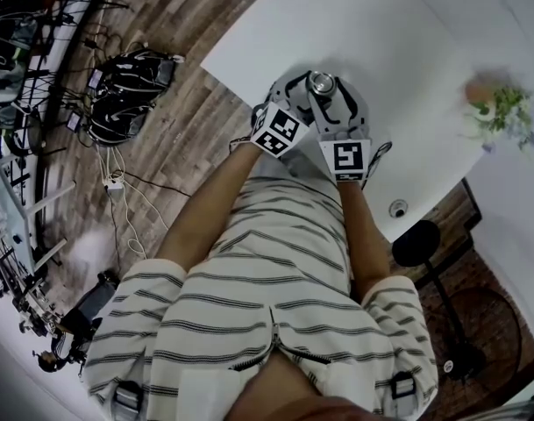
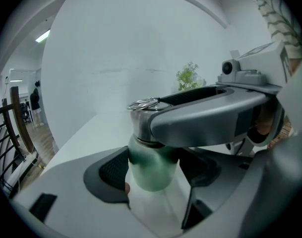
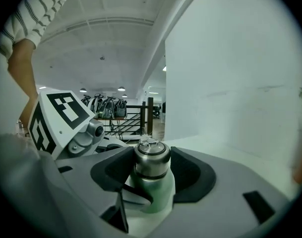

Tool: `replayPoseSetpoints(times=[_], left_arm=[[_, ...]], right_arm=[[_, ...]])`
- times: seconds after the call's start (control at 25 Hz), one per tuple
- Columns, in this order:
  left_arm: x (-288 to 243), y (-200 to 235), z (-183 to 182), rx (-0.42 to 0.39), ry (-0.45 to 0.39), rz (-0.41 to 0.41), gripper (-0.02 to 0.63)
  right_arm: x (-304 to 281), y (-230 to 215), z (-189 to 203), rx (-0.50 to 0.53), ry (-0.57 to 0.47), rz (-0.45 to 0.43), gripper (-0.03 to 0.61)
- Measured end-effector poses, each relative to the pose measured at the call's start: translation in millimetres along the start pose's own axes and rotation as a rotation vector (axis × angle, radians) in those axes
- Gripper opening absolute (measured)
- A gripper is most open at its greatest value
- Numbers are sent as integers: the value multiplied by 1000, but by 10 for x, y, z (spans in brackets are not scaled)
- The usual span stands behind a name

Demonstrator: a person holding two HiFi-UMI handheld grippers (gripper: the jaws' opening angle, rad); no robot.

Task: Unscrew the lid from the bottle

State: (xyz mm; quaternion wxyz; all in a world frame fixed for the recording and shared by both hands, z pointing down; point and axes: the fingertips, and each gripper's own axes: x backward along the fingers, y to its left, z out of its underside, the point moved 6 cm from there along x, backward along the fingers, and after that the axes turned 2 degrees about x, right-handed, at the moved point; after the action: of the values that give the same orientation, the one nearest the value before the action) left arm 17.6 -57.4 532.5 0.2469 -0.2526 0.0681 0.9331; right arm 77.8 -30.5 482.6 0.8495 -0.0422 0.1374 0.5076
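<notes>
Well apart from the plant (image 1: pixel 503 110), bottle (image 2: pixel 150 176) upright on the surface (image 1: pixel 407 68). Left tongs (image 2: pixel 154 168) pinch its green body; right tongs (image 3: pixel 153 168) clamp the steel lid (image 3: pixel 151 158). Unscrewing step, likely; next needs a right-hand twist, body held fixed.

Brushed, glossy metal lid (image 3: pixel 151 158) — frosted matt green bottle (image 3: pixel 159 192) — smooth white table (image 1: pixel 407 55).
</notes>
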Motion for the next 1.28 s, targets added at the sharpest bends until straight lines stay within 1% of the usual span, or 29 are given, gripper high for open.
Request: replayPoseSetpoints(times=[0.28, 0.44, 0.52, 0.6, 0.76, 0.92, 1.0, 1.12, 1.28], left_arm=[[13, 8, 24, 2, 4, 4, 316], [9, 0, 15, -3, 1, 7, 316], [15, -7, 3, -4, 3, 10, 316], [24, -9, -5, -2, 7, 13, 316], [20, 8, 10, -5, 8, 16, 316], [15, 12, 11, -4, 12, 19, 316], [12, 1, -2, -4, 14, 21, 316], [4, 8, -6, -6, 13, 21, 316], [2, 2, -11, -7, 12, 23, 316]], right_arm=[[-14, 23, -11, 44, 3, -7, 235], [-3, -1, -4, 55, -4, -57, 235], [11, -35, -2, 55, -9, -113, 235], [18, -80, -9, 63, -20, -189, 235], [-14, -165, -39, 106, -72, -369, 235], [-62, -271, -86, 100, -108, -566, 236], [-70, -321, -114, 101, -106, -642, 236], [-88, -361, -156, 112, -100, -706, 236], [-69, -357, -185, 123, -102, -732, 236]])
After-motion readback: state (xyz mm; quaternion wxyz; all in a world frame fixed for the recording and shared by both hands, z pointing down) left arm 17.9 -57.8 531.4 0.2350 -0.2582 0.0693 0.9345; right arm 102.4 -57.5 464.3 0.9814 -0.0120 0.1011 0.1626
